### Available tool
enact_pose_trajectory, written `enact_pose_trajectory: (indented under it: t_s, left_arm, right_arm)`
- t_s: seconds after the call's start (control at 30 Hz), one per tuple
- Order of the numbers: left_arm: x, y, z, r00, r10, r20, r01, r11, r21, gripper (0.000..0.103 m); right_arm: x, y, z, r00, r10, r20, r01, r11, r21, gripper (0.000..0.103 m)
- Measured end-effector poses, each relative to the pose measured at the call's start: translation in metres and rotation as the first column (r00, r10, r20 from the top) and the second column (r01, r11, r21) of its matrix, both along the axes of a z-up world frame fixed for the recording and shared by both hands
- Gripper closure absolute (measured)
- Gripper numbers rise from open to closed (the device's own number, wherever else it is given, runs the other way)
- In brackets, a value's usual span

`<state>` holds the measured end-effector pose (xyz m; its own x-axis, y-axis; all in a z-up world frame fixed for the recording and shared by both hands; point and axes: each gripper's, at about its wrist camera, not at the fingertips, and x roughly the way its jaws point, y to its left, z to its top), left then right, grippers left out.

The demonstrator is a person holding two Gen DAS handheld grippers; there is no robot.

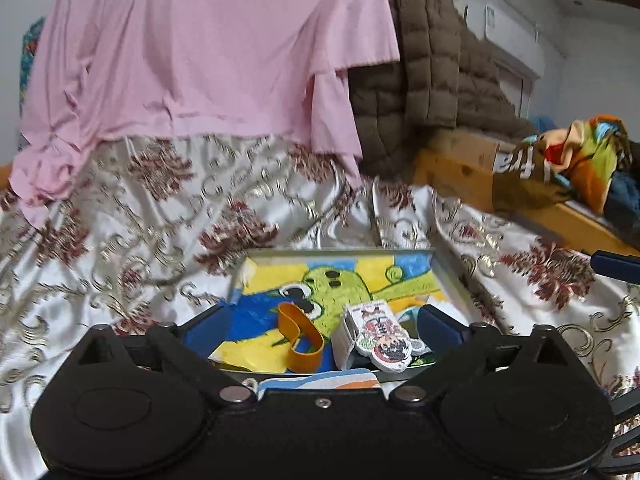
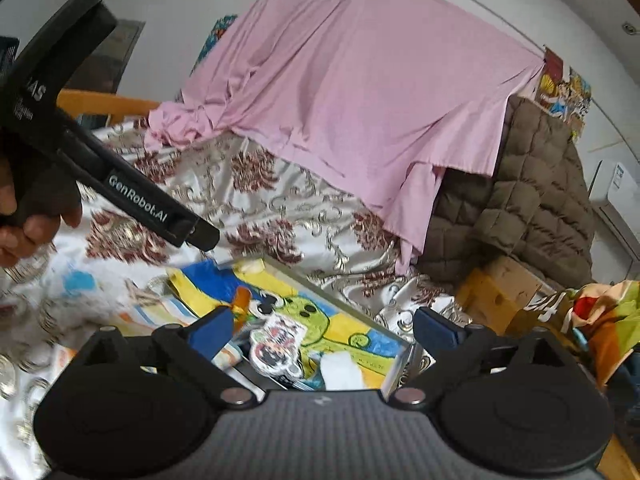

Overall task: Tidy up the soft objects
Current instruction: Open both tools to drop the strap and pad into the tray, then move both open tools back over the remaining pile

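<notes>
Orange band (image 1: pixel 301 336) in tray (image 1: pixel 448 276) (grippers agape)

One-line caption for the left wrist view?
Open left gripper hovers over a tray holding an orange band.

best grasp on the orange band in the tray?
Pinch the orange band at its raised upper loop, coming from above with the open left gripper. It stands on edge in the tray, so one strip wall fits between the fingers; the sticker pack sits right.

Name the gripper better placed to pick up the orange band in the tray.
Left. The left gripper is open with the orange band between its fingers; in the right gripper's view the band sits off-centre behind its left finger.
</notes>
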<state>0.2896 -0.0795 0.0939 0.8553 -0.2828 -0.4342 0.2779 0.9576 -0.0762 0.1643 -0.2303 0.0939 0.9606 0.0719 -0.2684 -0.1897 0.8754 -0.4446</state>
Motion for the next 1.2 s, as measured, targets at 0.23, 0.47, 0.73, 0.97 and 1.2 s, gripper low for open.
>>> enact_pose_trajectory:
  t_s: [0.23,0.47,0.73,0.97,1.2]
  left_arm:
    - [-0.047,0.015,0.019,0.995,0.057,0.082,-0.059,0.998,0.030,0.001]
    - [-0.083,0.041,0.022,0.984,0.124,0.131,-0.129,0.991,0.036,0.001]
    - [-0.118,0.079,0.003,0.984,0.142,0.106,-0.143,0.990,-0.003,0.001]
    - [-0.139,0.102,-0.018,0.977,0.192,0.088,-0.192,0.981,-0.009,0.001]
    - [-0.151,0.112,-0.039,0.976,0.206,0.070,-0.207,0.978,0.008,0.001]
  right_arm:
    - [-0.038,0.017,0.014,0.999,0.002,0.053,-0.004,0.999,0.036,0.001]
    - [-0.067,0.038,0.010,0.998,-0.008,0.066,0.001,0.995,0.103,0.000]
    - [-0.087,0.062,-0.010,0.999,-0.047,0.009,0.045,0.984,0.175,0.000]
    - [-0.099,0.071,-0.023,0.995,-0.090,-0.034,0.096,0.951,0.295,0.000]
    - [-0.102,0.076,-0.041,0.988,-0.131,-0.078,0.149,0.929,0.337,0.000]
